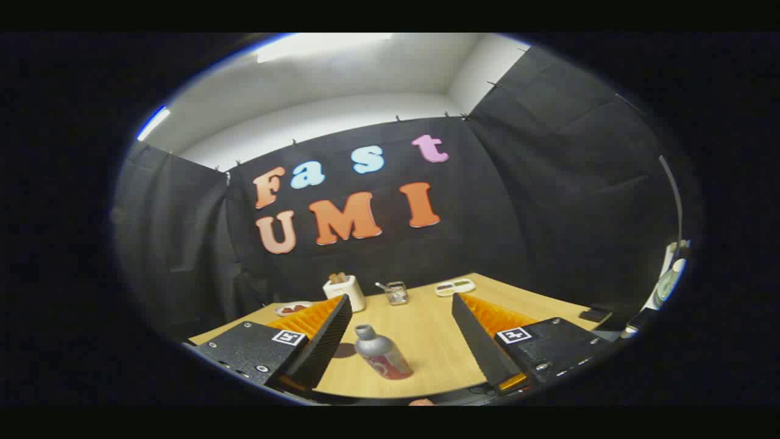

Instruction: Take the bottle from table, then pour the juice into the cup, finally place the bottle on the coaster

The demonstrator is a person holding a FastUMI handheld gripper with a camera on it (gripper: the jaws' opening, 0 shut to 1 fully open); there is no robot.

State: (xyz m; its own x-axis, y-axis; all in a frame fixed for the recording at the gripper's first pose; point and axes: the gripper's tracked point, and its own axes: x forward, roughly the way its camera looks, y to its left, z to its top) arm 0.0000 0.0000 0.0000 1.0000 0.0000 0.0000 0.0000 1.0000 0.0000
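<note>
A grey bottle (381, 358) with a red label and an open neck stands on the wooden table (426, 341). It is between my two fingers, nearer the left one, and neither finger touches it. My gripper (400, 300) is open wide, just above the table. A dark round coaster (345, 350) lies just left of the bottle, partly hidden by the left finger (323, 344). A small clear glass cup (397, 294) stands beyond the fingertips near the table's far edge.
A white holder (345, 291) with brown sticks stands left of the cup. A small white dish (291, 308) lies at the far left and an oval white tray (454, 286) at the far right. Black cloth walls close in behind the table.
</note>
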